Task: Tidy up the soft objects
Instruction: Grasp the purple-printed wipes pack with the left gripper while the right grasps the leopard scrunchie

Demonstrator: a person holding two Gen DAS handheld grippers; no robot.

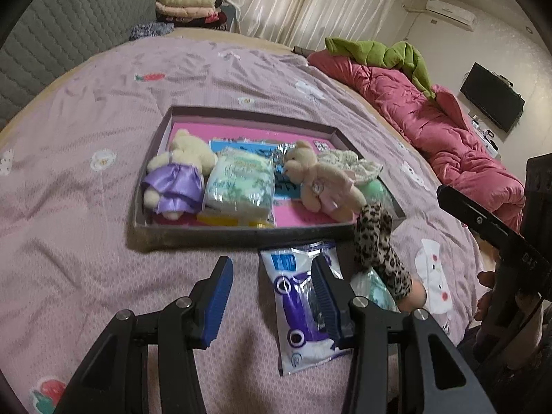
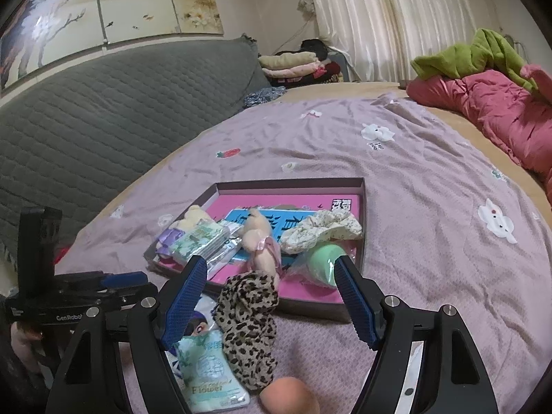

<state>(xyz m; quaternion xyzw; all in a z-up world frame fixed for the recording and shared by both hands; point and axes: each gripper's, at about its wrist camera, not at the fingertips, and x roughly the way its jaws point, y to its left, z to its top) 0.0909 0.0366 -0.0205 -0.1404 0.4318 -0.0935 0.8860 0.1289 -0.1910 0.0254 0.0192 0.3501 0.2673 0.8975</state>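
A shallow dark tray on the bed holds a purple-dressed bear, a green tissue pack, a pink bear, a floral scrunchie and a green sponge. In front lie a leopard scrunchie, a purple-print pack, a teal pack and a peach sponge. My left gripper is open over the bed, its right finger above the purple-print pack. My right gripper is open around the leopard scrunchie.
A lilac bedspread covers the bed. A pink quilt with a green blanket lies at the right. A grey quilted headboard and folded clothes stand at the back.
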